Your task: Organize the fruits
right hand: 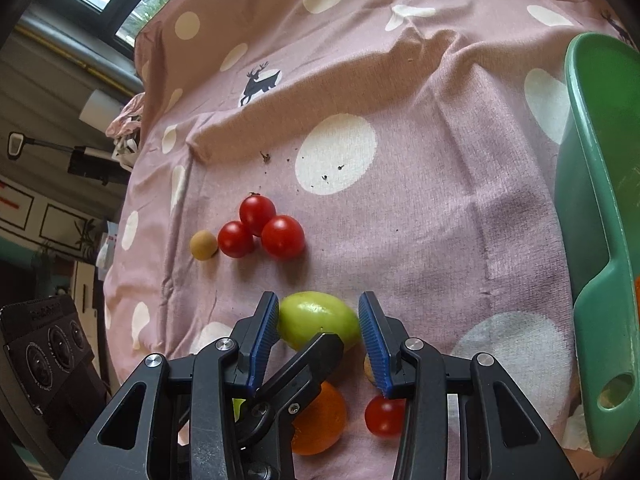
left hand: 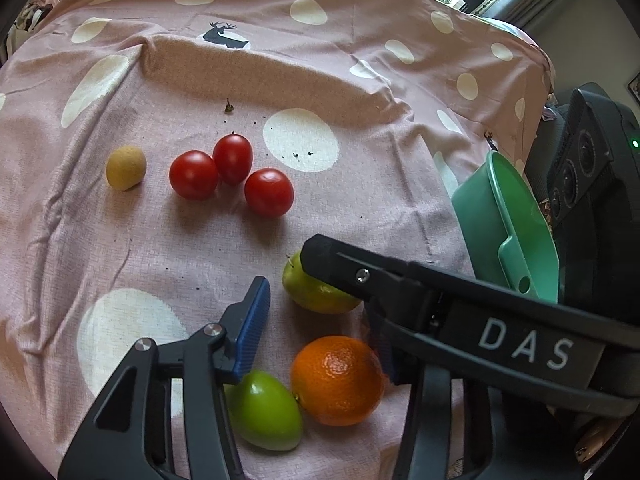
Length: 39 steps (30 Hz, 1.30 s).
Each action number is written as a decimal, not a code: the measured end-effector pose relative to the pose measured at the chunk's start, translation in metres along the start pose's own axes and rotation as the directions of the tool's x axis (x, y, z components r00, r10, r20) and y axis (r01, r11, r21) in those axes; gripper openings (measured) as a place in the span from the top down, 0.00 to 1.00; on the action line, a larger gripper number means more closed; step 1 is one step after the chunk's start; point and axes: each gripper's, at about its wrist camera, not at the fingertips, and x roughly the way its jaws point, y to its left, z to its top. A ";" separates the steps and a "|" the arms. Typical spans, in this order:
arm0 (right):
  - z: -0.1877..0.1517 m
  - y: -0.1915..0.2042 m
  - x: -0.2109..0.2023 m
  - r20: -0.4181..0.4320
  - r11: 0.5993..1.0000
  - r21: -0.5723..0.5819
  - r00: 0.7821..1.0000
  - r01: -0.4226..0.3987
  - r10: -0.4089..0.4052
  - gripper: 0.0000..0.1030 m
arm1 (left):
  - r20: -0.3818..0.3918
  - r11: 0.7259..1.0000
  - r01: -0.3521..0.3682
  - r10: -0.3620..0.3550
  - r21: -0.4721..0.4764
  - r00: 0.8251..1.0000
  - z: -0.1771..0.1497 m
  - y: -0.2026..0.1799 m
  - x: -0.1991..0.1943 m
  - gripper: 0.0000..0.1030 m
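Left gripper (left hand: 318, 304) tilts steeply down over a pink spotted cloth (left hand: 160, 240). Its jaws are fairly narrow but not clamped: a gap shows between its blue pad (left hand: 252, 328) and the orange (left hand: 338, 380) lying between the fingers. Its other finger is mostly hidden behind the right gripper, which crosses in front of it.

Ahead of its tip and to the left sits a tan round fruit (left hand: 125, 168). Next to that are three red tomatoes (left hand: 232, 160), touching in a cluster. Close under the blue pad lies the nearer green fruit (left hand: 266, 416).

Right gripper (right hand: 318, 304), also angled down, has both pads against the sides of the gripped green fruit (right hand: 316, 324), which rests on the cloth. Under its right finger a fourth tomato (right hand: 384, 416) is half covered. Above that is a tan scrap, too hidden to name.

Furthest right stands a green tub (right hand: 600, 200), cut off by the frame edge.
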 end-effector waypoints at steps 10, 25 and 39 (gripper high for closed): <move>0.001 -0.004 0.004 -0.013 1.000 0.010 0.999 -0.029 0.029 0.57 | -0.020 0.999 0.030 -0.030 -0.019 0.999 0.000 0.001 0.004 0.57; -0.002 0.004 -0.004 0.030 0.998 -0.039 0.998 -0.050 0.051 0.57 | 0.046 1.000 0.016 -0.017 0.022 0.999 -0.001 -0.004 -0.011 0.57; -0.006 0.019 -0.035 0.133 0.992 -0.113 0.988 -0.064 0.079 0.57 | 0.159 0.997 0.012 -0.025 0.082 0.987 -0.002 -0.020 -0.038 0.57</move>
